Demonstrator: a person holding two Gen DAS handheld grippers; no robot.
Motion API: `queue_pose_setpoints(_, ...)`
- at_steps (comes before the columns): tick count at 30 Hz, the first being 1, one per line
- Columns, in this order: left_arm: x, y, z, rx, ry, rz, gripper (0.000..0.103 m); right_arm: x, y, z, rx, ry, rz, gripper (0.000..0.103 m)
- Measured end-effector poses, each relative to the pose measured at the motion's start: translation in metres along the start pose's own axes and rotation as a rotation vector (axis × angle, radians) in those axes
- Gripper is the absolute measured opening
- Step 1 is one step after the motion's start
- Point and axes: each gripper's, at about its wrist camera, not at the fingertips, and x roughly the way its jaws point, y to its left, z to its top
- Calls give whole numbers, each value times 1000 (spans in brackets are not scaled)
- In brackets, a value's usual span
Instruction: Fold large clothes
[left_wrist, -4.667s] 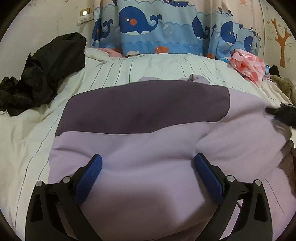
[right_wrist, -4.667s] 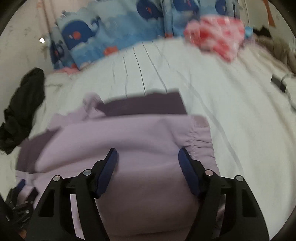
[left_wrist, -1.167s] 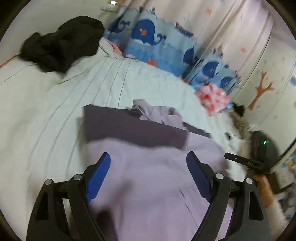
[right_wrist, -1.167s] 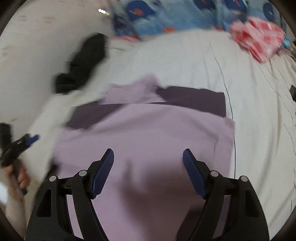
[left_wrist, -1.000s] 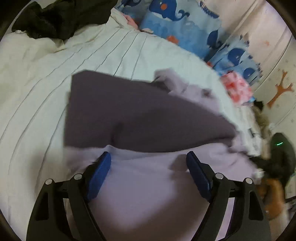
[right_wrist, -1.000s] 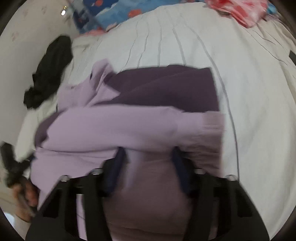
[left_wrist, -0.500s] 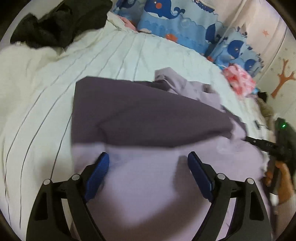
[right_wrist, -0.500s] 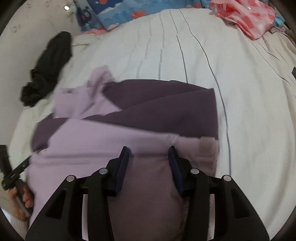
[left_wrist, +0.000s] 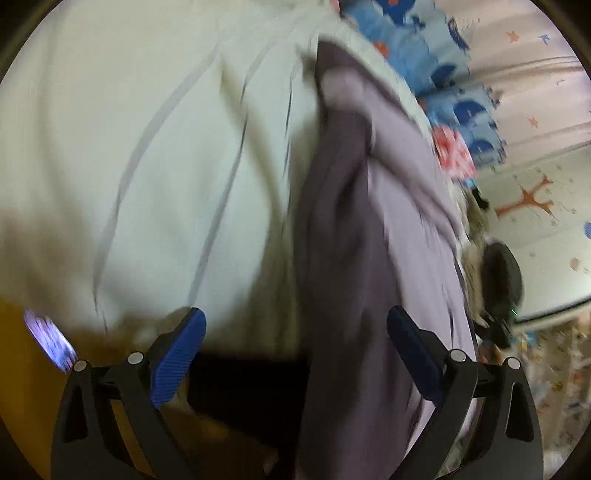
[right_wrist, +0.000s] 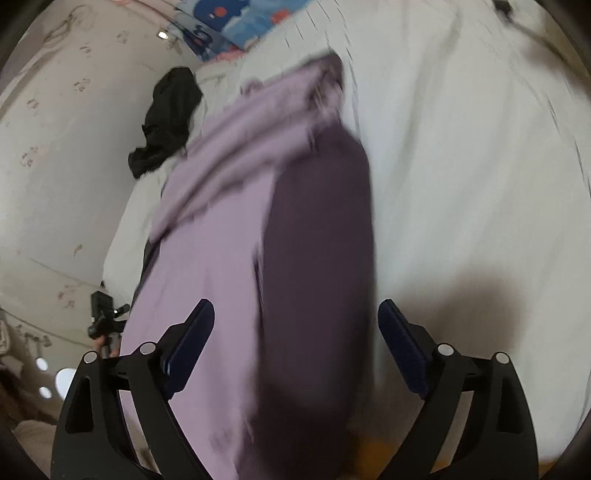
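A large lilac and dark purple garment (left_wrist: 354, 229) lies folded on the white striped bed sheet (left_wrist: 147, 147). In the right wrist view the garment (right_wrist: 258, 229) runs from the far pillow end towards me. My left gripper (left_wrist: 295, 354) is open and empty at the garment's left near edge, by the bed's edge. My right gripper (right_wrist: 295, 339) is open and empty over the garment's dark purple near end. Both views are motion-blurred.
A black garment (right_wrist: 170, 118) lies in a heap by the wall at the far left. Whale-print pillows (left_wrist: 443, 74) and a pink-red bundle (left_wrist: 452, 151) lie at the head of the bed. White sheet (right_wrist: 480, 184) lies right of the garment.
Both grippers have swung outwards and down, the left one to the garment's left side, the right one to its right side. The right gripper has opened from nearly shut.
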Motion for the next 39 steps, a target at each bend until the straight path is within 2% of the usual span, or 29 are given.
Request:
queue_pose_setpoints(4,8,-2,-43,42,65,-110,95,-1,-10,-40,69,55,126,87)
queue_pose_setpoints(5,9,-7,-49,65,70,-112,96,-1,-11,-48,85,62,166,87)
queue_pose_setpoints(6,9,-14,-53,95,57,-77,96,-1,-10,-56,98,73,209,87)
queue_pose_setpoints(10,4,-42,-61,217,-13,107,96,1,-2,-76,101,105,266,90)
queue_pose_setpoints(12,-1,-58,-66,291,-56,209,96,5,1,-76,102,120,258,90)
queue_pose_setpoints(15,-3,-78,-71,377,-107,323,96,14,8,-79,110,135,246,90)
queue_pose_setpoints(22,-4,-104,-75,491,-184,472,96,31,14,-73,109,165,192,91)
queue_pose_setpoints(34,-8,-112,-90,605,-234,601,96,35,12,-70,116,162,173,94)
queue_pose_setpoints(37,-8,-114,-93,609,-238,607,96,36,8,-73,119,161,175,94)
queue_pose_setpoints(39,-10,-112,-91,588,-228,582,96,37,8,-74,120,160,176,94)
